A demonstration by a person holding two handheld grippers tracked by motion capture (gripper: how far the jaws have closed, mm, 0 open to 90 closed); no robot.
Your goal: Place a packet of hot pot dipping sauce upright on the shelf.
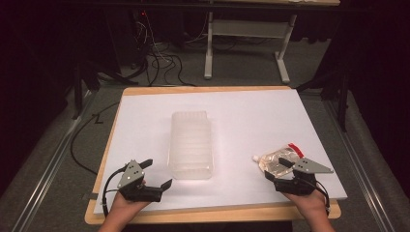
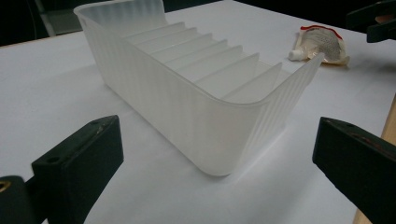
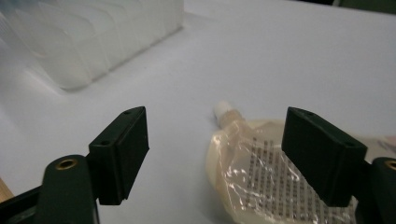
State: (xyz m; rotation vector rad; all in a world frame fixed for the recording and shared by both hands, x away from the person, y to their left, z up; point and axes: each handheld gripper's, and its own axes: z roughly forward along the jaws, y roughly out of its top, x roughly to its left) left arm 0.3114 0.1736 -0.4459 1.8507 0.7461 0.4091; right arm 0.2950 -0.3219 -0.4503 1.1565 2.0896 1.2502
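Observation:
A translucent white plastic bin (image 1: 190,145) with several inner dividers lies in the middle of the white table; the left gripper view shows its near corner (image 2: 205,116). A clear spouted pouch (image 1: 275,161) with a white cap and red trim lies at the front right (image 3: 261,172) (image 2: 320,44). My left gripper (image 1: 157,174) is open at the front left, a short way from the bin, nothing between its jaws (image 2: 215,158). My right gripper (image 1: 276,169) is open, its jaws straddling the pouch's near part (image 3: 217,154) without closing on it.
The white sheet (image 1: 251,116) covers a wooden board (image 1: 212,212) whose edge shows at the front. Beyond the table stand a white metal frame (image 1: 249,43) and loose cables (image 1: 164,63) on the grey floor. Dark curtains border both sides.

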